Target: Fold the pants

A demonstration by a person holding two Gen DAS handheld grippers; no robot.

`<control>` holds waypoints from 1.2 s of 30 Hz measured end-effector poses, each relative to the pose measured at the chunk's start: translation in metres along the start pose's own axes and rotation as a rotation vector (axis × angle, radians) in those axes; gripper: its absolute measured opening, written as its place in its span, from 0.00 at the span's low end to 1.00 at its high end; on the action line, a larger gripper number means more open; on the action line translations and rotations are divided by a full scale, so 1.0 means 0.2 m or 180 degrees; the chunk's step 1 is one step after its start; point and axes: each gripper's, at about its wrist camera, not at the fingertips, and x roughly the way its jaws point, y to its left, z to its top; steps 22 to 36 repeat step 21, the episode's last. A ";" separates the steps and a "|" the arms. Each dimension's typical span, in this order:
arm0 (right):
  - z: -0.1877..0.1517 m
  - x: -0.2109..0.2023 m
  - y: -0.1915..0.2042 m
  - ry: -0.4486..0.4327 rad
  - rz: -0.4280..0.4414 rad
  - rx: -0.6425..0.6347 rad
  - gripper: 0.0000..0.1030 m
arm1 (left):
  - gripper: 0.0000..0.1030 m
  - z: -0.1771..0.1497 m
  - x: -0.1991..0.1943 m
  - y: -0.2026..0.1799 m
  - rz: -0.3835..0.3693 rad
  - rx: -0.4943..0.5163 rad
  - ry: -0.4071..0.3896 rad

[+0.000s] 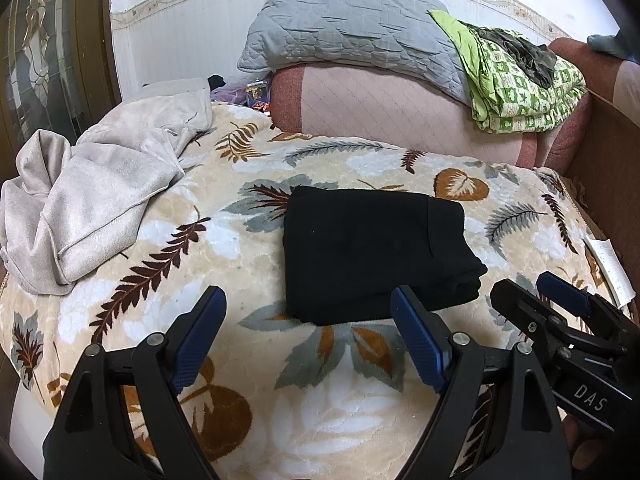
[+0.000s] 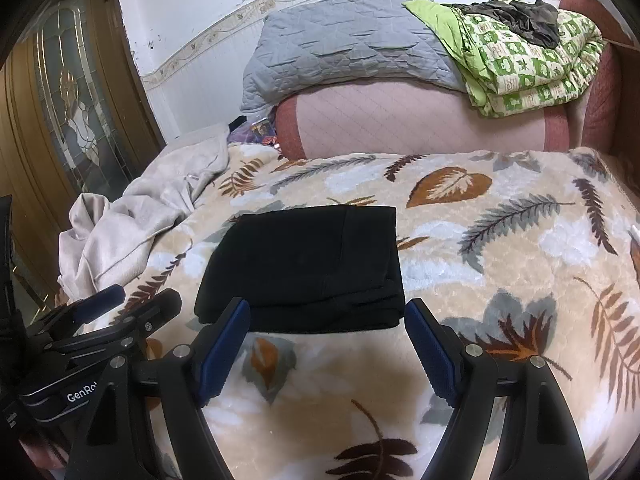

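Observation:
The black pants (image 1: 376,252) lie folded into a compact rectangle on the leaf-patterned blanket (image 1: 256,356); they also show in the right wrist view (image 2: 308,268). My left gripper (image 1: 308,304) is open and empty, hovering just in front of the pants' near edge. My right gripper (image 2: 328,316) is open and empty, also just short of the near edge. The right gripper shows at the right of the left wrist view (image 1: 532,292), and the left gripper at the left of the right wrist view (image 2: 132,300).
A crumpled beige garment (image 1: 92,196) lies at the left of the bed. At the back, a pink bolster (image 1: 400,116) carries a grey quilt (image 1: 348,28) and a green patterned blanket (image 1: 520,88). A wooden door (image 2: 68,100) stands left.

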 end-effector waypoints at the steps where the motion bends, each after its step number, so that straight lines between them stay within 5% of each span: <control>1: 0.00 0.00 0.00 0.0001 0.0003 -0.0002 0.79 | 0.83 0.00 0.00 0.00 -0.0002 0.0000 -0.0002; 36: -0.05 -0.08 -0.06 -0.0018 -0.0032 -0.0017 0.79 | 0.84 -0.08 -0.05 -0.09 -0.0165 0.0031 0.0070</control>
